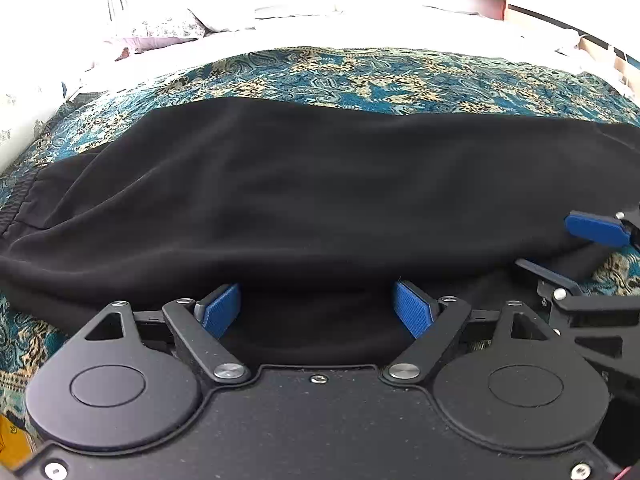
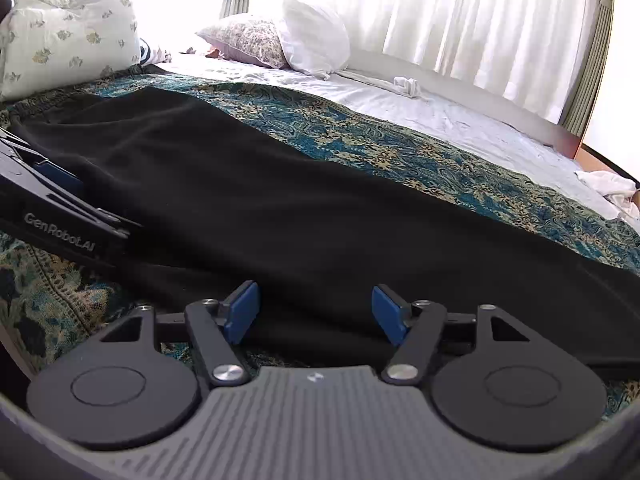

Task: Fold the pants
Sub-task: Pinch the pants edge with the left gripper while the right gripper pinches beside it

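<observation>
This is a bedroom in a home. A bed (image 2: 460,120) with a rumpled white sheet carries 2 floral pillows (image 2: 248,40) and a plain white one (image 2: 316,40), with a teal paisley spread (image 2: 440,164) across it. Sheer white curtains (image 2: 480,20) glow with daylight behind the bed.

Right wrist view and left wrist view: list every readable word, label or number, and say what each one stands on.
"GenRobot.AI": pale lettering on the dark body of the left tool, seen at the left edge of the right wrist view; the dot is faint.
A small pale emblem on the right tool's grey ribbed housing: a mark, not readable text.
Left wrist view: no text.
</observation>
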Demonstrator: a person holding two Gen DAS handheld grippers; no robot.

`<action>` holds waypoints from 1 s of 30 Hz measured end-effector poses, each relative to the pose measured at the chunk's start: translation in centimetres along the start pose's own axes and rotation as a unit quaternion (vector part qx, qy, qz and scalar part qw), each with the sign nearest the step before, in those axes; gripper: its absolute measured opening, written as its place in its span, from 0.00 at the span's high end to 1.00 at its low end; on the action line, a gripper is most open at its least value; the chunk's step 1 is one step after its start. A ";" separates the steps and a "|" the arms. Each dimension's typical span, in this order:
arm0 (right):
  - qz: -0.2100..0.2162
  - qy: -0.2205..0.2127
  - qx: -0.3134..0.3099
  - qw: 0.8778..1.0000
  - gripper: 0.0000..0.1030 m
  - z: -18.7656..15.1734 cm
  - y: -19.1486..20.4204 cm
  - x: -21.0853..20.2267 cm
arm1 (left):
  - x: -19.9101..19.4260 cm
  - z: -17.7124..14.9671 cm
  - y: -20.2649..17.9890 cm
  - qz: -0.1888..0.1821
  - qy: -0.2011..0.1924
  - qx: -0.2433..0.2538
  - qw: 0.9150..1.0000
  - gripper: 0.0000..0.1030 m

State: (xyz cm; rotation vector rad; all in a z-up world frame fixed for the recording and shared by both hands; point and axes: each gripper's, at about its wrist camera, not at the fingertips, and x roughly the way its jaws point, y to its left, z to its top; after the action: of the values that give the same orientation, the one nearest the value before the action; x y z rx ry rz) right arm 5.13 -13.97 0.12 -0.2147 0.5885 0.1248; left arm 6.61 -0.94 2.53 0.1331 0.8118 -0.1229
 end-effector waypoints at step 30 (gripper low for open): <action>-0.007 -0.019 0.003 1.000 0.65 1.4 0.7 1.8 | -1.8 0.0 0.0 -0.021 -0.054 0.018 0.998 0.72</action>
State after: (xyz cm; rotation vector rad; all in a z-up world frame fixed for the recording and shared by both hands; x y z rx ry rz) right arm 7.28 -12.81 0.12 -0.2098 0.5492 0.1127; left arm 5.35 -0.86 3.88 0.1430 0.7053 -0.1831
